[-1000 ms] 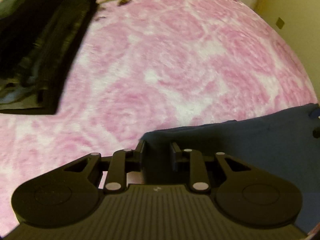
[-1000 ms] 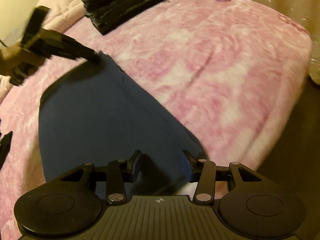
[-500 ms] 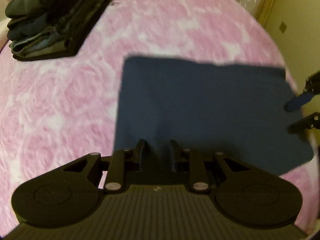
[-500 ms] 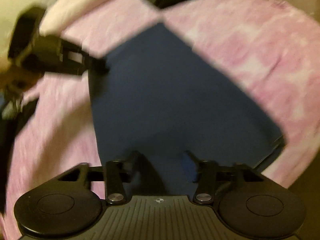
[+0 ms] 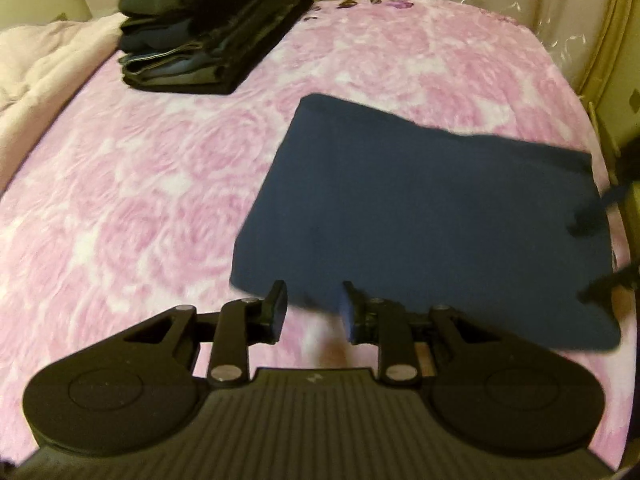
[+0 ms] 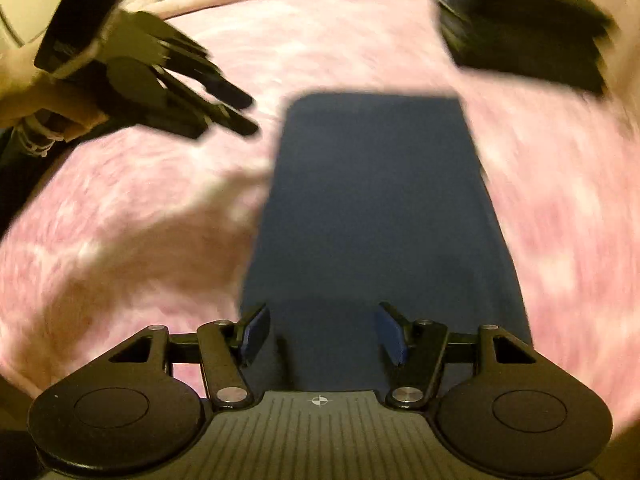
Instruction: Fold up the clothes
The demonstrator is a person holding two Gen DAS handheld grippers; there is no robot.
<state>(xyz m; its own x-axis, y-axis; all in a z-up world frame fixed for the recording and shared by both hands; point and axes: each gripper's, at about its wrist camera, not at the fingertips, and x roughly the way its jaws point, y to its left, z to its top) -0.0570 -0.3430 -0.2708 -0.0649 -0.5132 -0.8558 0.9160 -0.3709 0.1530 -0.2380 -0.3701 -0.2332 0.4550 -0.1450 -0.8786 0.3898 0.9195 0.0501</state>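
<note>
The folded navy blue cloth rectangle [image 5: 424, 216] lies flat on the pink rose-patterned plush blanket [image 5: 140, 184] just ahead of both tools, the left gripper [image 5: 312, 312] opening narrowly on nothing, the right gripper [image 6: 320, 334] opening wide above its near edge (pads clear of the fabric), a stack of dark folded clothes [image 5: 208, 28] lying well beyond.

Left gripper [image 5: 312, 306] jaws opening, empty; right gripper [image 6: 320, 334] likewise.
</note>
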